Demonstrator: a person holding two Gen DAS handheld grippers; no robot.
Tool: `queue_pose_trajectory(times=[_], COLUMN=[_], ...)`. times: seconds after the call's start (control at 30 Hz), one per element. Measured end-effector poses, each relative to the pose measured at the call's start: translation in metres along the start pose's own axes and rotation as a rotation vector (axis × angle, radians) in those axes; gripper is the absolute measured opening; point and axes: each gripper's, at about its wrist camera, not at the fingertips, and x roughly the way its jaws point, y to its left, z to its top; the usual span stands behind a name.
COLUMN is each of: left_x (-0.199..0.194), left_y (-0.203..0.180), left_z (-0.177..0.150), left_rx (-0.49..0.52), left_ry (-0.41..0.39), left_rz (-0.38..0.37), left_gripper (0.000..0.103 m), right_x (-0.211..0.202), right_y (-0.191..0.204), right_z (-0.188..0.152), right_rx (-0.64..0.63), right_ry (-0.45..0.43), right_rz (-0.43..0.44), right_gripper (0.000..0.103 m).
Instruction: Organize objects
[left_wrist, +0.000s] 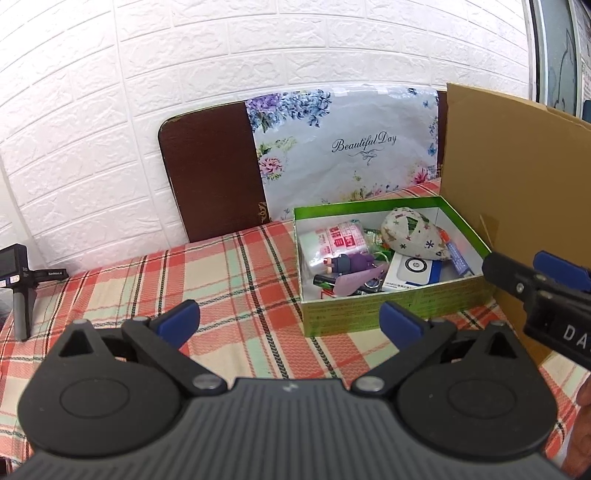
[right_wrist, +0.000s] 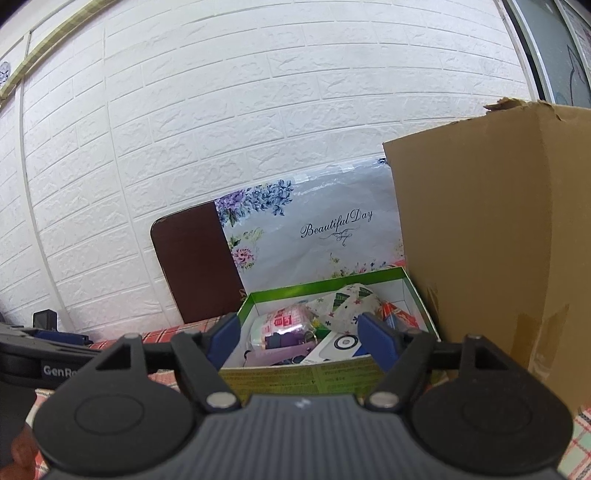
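Note:
A green box (left_wrist: 399, 308) with a white inside stands on the plaid tablecloth (left_wrist: 221, 273). It holds a floral fabric pouch (left_wrist: 410, 230), a pink-and-white packet (left_wrist: 332, 240), a purple figure (left_wrist: 349, 264), a white-and-blue device box (left_wrist: 412, 275) and small items. My left gripper (left_wrist: 291, 319) is open and empty, in front of the box's left corner. My right gripper (right_wrist: 299, 336) is open and empty, just in front of the same box (right_wrist: 332, 376); it also shows in the left wrist view (left_wrist: 535, 280) at the box's right front corner.
A tall cardboard box (left_wrist: 517, 177) stands right of the green box. A floral "Beautiful Day" bag (left_wrist: 343, 151) and a brown board (left_wrist: 210, 173) lean on the white brick wall. A small camera on a stand (left_wrist: 16, 280) is at far left.

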Motion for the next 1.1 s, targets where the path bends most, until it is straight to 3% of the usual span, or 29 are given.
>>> queue_pose_trajectory(times=[0.27, 0.67, 1.1], left_x=[-0.001, -0.006, -0.003], left_y=[0.004, 0.013, 0.011], left_z=[-0.004, 0.000, -0.003], left_rx=[-0.024, -0.053, -0.047], left_ry=[0.014, 0.002, 0.025], left_rz=[-0.039, 0.020, 0.013], left_gripper=[0.103, 0.103, 0.103], right_x=[0.006, 0.007, 0.003], right_y=[0.000, 0.003, 0.000], right_z=[-0.003, -0.006, -0.005], right_rx=[0.005, 0.005, -0.008], right_ry=[0.014, 0.024, 0.005], right_rz=[-0.002, -0.009, -0.020], right_gripper=[0.073, 0.073, 0.073])
